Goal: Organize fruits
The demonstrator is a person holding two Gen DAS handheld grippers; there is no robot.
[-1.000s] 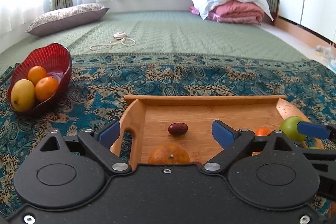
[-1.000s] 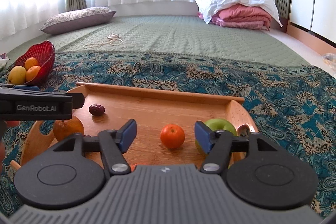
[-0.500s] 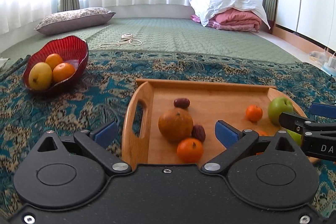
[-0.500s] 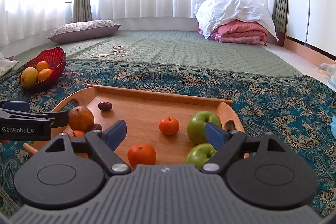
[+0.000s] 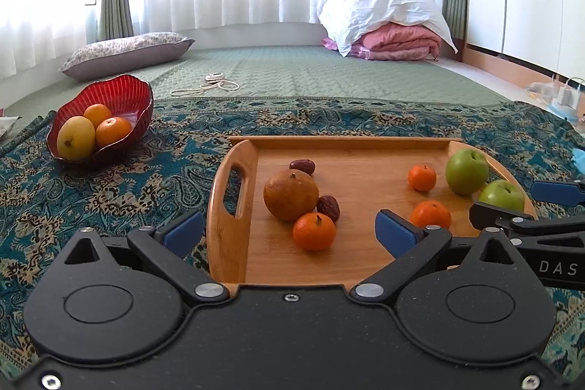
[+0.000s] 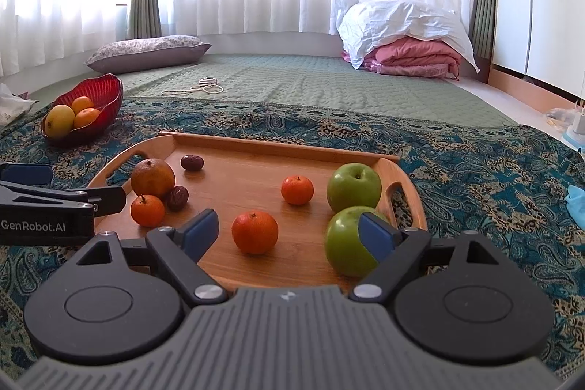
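A wooden tray (image 5: 351, 145) (image 6: 256, 148) lies on the patterned cloth. On it are a large brownish orange (image 5: 290, 194) (image 6: 152, 177), two dates (image 5: 302, 166) (image 6: 192, 162), three small tangerines (image 5: 314, 231) (image 6: 255, 232) and two green apples (image 5: 467, 171) (image 6: 353, 187). A red bowl (image 5: 109, 94) (image 6: 106, 88) at the left holds a yellow fruit and two oranges. My left gripper (image 5: 289, 232) is open and empty above the tray's near edge. My right gripper (image 6: 289, 231) is open and empty, with a tangerine between its fingers' lines and the near apple (image 6: 343, 242) behind its right finger.
A teal paisley cloth (image 5: 109, 192) covers the near floor, with a green quilted mat (image 5: 310, 75) beyond. A pillow (image 5: 128, 52), a white cord (image 5: 212, 84) and folded bedding (image 5: 387, 24) lie further back. Curtains close the far side.
Both grippers have pulled back and risen from the tray, so more of the tray and fruit shows. The fruits have not moved.
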